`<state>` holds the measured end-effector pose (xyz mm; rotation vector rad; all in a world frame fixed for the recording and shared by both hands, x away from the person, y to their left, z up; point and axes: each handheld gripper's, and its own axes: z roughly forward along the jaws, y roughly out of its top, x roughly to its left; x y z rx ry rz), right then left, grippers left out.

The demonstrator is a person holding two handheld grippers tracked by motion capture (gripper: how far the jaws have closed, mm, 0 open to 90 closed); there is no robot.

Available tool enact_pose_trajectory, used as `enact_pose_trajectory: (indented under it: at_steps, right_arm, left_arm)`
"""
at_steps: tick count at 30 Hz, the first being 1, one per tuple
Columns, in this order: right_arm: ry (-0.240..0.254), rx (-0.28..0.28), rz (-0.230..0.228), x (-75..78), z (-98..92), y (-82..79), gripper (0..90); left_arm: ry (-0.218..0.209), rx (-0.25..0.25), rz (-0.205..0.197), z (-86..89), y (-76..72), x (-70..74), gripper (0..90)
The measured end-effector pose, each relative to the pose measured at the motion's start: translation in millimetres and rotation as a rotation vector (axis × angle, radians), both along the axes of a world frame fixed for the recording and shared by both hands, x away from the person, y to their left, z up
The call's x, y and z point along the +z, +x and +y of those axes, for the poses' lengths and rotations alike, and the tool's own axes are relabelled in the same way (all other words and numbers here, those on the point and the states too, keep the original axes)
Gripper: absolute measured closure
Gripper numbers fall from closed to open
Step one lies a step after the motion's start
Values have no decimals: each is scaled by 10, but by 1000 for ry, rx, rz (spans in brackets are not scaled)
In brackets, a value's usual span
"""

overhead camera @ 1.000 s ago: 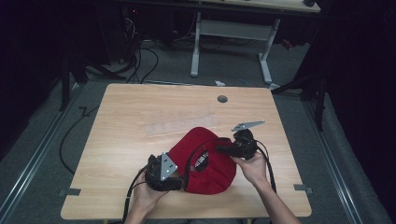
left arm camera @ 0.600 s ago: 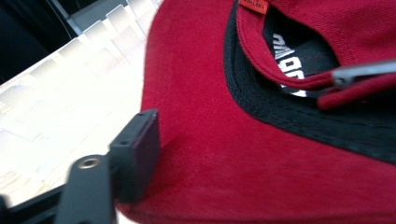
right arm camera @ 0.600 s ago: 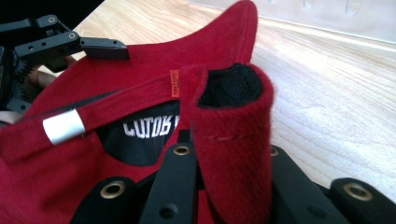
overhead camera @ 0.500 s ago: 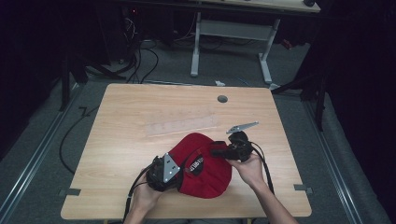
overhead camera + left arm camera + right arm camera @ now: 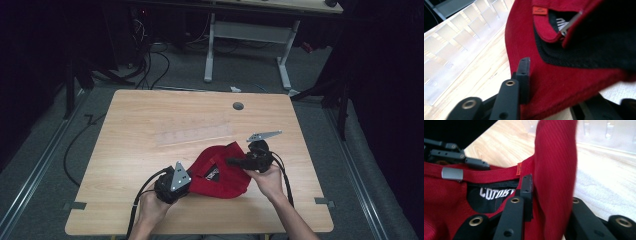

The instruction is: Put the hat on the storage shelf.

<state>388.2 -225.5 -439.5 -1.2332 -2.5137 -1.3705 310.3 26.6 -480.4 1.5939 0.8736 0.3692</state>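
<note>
While a red cap point(image 5: 220, 172) spans both hands | left gripper point(image 5: 172, 184) pinches its near-left edge | right gripper point(image 5: 235, 161) pinches its far-right fold.

Both grippers are chunky black units, and the left gripper point(image 5: 170, 186) and right gripper point(image 5: 252, 159) each carry a grey three-cornered plate with small holes on top plus a thick black cable trailing back toward 6 o'clock. Up close the jaws are flat matte black bars with brass-coloured rivet rings and little screw holes. Forearms look bare, no sleeves visible.
</note>
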Motion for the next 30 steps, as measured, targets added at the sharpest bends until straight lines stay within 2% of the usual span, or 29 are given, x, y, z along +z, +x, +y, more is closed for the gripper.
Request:
enact_pose_trajectory:
  at_steps: [3, 6, 9, 10, 11, 13, 14, 15, 16, 17, 18, 20, 22, 23, 24, 25, 26, 27, 28, 29, 30]
  right_arm:
    - [19, -21, -21, 23, -24, 14, 705]
    - [49, -58, -44, 73, -69, 13, 655]
    - [94, -102, -79, 146, -149, 20, 582]
    - [94, -102, -79, 146, -149, 20, 582]
    - [104, -116, -104, 195, -182, 23, 564]
    - [90, -118, -132, 258, -169, 31, 528]
    - [90, -118, -132, 258, -169, 31, 528]
    - [96, -126, -171, 314, -170, 23, 492]
    - [111, -134, -183, 336, -185, 15, 473]
    - [111, -134, -183, 336, -185, 15, 473]
    - [144, -156, -209, 373, -247, -2, 440]
    - [164, -176, -233, 385, -337, -10, 429]
    - [171, -180, -229, 373, -385, -12, 428]
    - [153, -188, -208, 307, -456, -8, 424]
    - [153, -188, -208, 307, -456, -8, 424]
    - [130, -194, -208, 253, -472, -13, 424]
    - [71, -200, -203, 108, -488, -28, 427]
    - [44, -202, -199, 22, -489, -34, 427]
    - [44, -202, -199, 22, -489, -34, 427]
    - [5, -202, -187, -65, -485, -31, 436]
    - [-58, -205, -148, -231, -482, -28, 467]
  left_arm:
    - [0, -10, -3, -1, -16, 40, 772]
    - [31, -29, -2, 7, -42, 81, 818]
    - [36, -13, 10, 43, -47, 101, 852]
    - [36, -13, 10, 43, -47, 101, 852]
    - [35, -7, 12, 65, -55, 114, 852]
    - [37, 1, 19, 115, -107, 159, 854]
    - [37, 1, 19, 115, -107, 159, 854]
    - [45, 8, 18, 141, -109, 174, 854]
    - [45, 21, 19, 170, -101, 191, 854]
    - [34, 35, 21, 203, -88, 209, 854]
    - [22, 49, 22, 233, -78, 224, 854]
    - [-17, 77, 29, 288, -63, 251, 854]
    - [-52, 100, 43, 349, -45, 272, 854]
    - [-73, 111, 50, 375, -32, 280, 854]
    - [-82, 120, 58, 406, -14, 288, 854]
    - [-92, 130, 65, 433, 6, 297, 854]
    - [-96, 140, 70, 463, 31, 308, 853]
    - [-107, 151, 78, 487, 57, 326, 854]
    - [-114, 161, 83, 513, 86, 344, 854]
    - [-132, 171, 87, 535, 115, 366, 853]
    - [-148, 178, 92, 560, 143, 388, 853]
